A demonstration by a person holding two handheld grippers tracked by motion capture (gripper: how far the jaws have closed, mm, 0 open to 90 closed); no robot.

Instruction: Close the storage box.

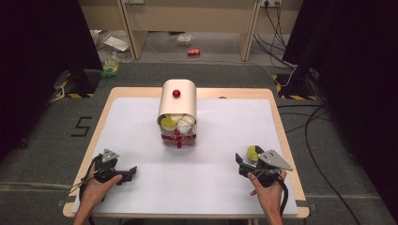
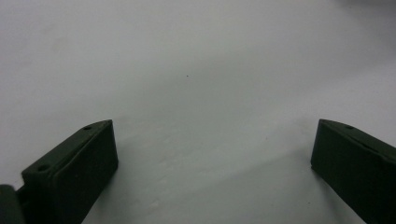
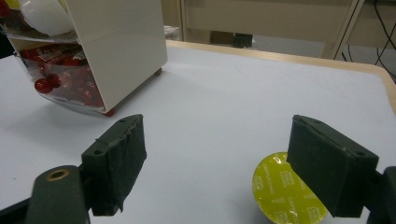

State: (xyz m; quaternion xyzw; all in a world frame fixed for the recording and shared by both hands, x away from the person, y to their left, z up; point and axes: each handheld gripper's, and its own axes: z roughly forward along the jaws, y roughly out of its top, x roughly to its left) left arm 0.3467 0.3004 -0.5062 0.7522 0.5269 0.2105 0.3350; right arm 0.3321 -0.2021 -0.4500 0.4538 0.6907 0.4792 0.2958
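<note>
Both grippers' fingers spread wide, the yellow-lidded capsule (image 3: 285, 191) lies just beside the right gripper (image 3: 233, 163), ungrasped.

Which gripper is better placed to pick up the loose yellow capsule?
Probably the right gripper: the yellow capsule lies beside its open jaws. The left gripper, also open, rests across the table.

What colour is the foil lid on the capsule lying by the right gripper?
Yellow-green, with faint printed lettering: the capsule shows best in the right gripper view, beside the right gripper.
</note>
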